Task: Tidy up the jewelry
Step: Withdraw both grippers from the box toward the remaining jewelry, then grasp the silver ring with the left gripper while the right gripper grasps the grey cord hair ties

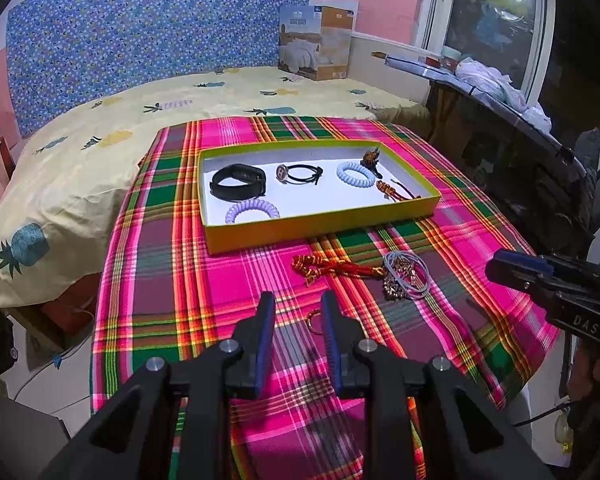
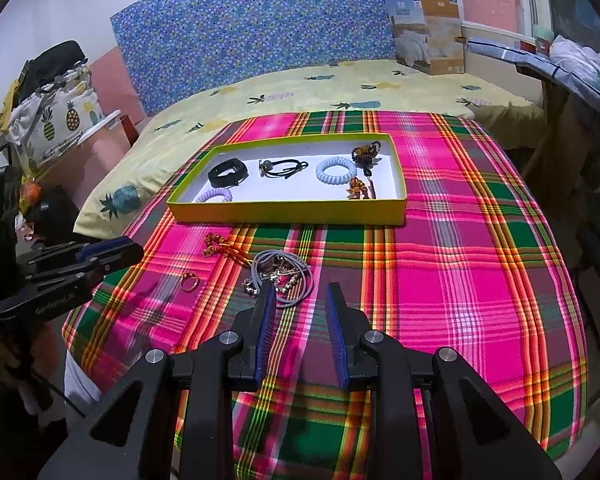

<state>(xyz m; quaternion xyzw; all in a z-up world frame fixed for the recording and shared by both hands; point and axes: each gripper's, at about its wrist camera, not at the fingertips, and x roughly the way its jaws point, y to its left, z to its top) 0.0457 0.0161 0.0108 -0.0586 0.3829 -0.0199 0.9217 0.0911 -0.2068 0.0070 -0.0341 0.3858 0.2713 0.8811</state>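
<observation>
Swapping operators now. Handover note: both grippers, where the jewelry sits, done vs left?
Left gripper: open, empty, over the plaid cloth, small gold ring just past its fingers.
Right gripper: open, empty, by the tangle of grey cords and beaded chain.
Done: six pieces lie in the yellow-rimmed shallow box, including black band, lilac coil and pale blue coil.
Left: ring, tangle and red-gold knotted cord, all on the cloth.

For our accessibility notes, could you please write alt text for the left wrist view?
The open left gripper hovers over a small gold ring on a pink plaid cloth; beyond lies a shallow yellow-green cardboard tray holding bracelets.
</observation>
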